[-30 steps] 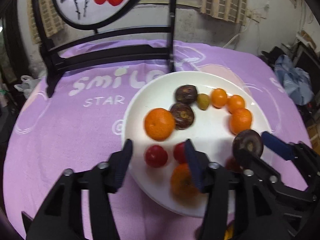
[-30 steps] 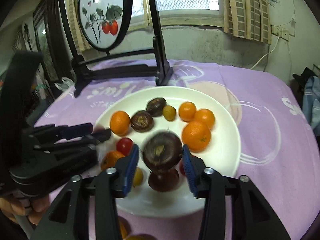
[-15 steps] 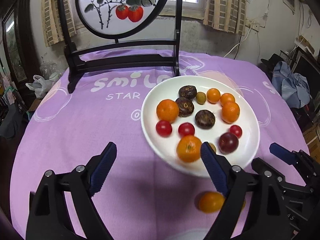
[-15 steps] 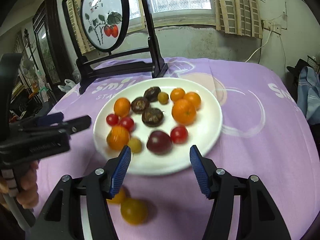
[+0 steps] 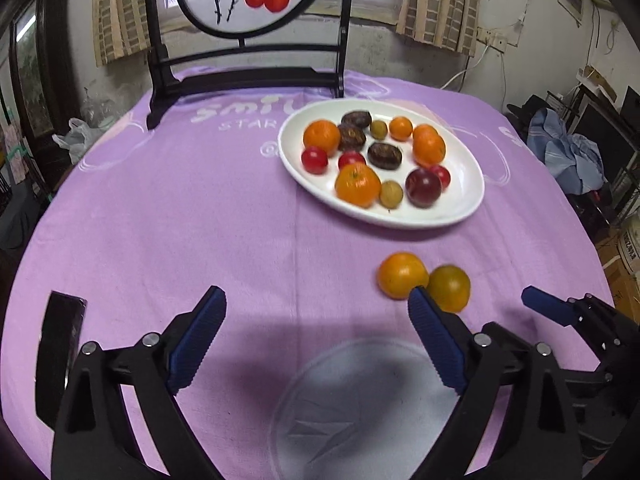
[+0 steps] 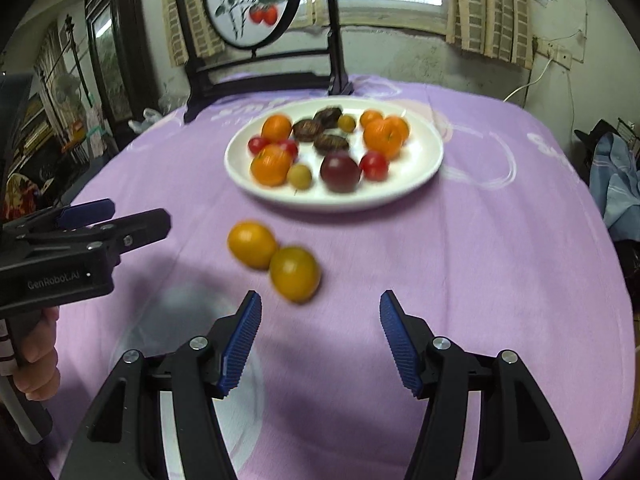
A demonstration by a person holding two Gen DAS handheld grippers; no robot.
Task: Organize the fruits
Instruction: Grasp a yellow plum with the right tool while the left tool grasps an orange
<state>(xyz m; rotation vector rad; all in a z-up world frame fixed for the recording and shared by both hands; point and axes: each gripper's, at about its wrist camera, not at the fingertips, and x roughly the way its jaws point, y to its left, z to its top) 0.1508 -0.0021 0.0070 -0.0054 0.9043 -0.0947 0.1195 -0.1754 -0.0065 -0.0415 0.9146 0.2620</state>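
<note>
Fingers of both the left gripper (image 5: 316, 332) and right gripper (image 6: 320, 336) are spread wide, nothing held. 2 yellow-orange fruits (image 6: 274, 260) are left touching on the table (image 6: 480, 260), at 6 o'clock of the white plate (image 6: 424, 168), probably awaiting collection.

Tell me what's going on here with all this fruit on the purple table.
A person holds a two-finger gripper in each hand, sorting fruit. Most of it sits on the white plate. Two orange fruits lie touching on the purple cloth, off the plate. The right gripper and the left gripper are both open, holding nothing, short of those two fruits.
</note>
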